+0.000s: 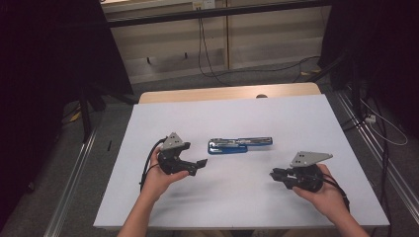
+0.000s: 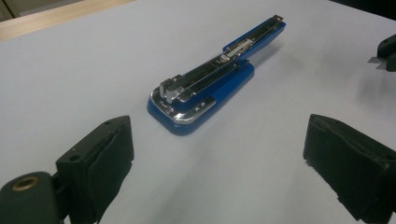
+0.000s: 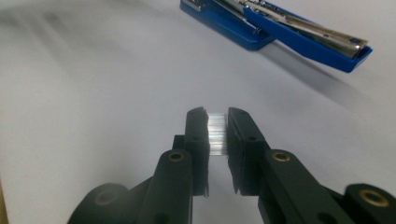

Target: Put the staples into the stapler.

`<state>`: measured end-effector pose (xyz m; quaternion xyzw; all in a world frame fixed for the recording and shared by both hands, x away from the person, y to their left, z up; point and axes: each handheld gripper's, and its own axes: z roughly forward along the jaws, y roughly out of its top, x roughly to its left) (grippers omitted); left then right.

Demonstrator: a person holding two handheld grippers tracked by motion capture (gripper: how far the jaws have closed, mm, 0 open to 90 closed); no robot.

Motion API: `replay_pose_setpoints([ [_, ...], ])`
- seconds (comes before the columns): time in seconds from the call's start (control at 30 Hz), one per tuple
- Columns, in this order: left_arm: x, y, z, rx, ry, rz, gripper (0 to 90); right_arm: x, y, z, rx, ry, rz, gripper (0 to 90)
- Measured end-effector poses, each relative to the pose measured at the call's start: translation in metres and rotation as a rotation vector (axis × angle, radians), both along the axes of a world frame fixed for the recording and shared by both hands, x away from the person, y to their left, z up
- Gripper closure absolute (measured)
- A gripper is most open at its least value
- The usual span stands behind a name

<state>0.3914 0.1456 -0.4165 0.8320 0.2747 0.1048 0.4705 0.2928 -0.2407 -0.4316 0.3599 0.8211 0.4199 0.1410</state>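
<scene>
An opened blue stapler with a chromed metal magazine (image 1: pixel 240 145) lies flat on the pale grey surface (image 1: pixel 296 118), near its middle. The left tongs (image 1: pixel 199 165) sit just beside the stapler's wide base end, jaws spread well apart and empty. The right tongs (image 3: pixel 217 133), nearer the stapler's raised top arm, are clamped on a short silvery strip of staples (image 3: pixel 216 134) between their black pads

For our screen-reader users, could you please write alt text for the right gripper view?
The right gripper pinches a strip of staples between its black jaws above the white table. Beyond it lies an opened blue stapler.
</scene>
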Motion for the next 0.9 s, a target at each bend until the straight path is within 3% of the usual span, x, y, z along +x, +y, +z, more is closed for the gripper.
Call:
replay_pose_setpoints([
  [0.9, -0.003, 0.007, 0.001, -0.007, 0.013, 0.009, 8.4, 0.046, 0.013, 0.028, 0.030, -0.037, 0.106, 79.2],
])
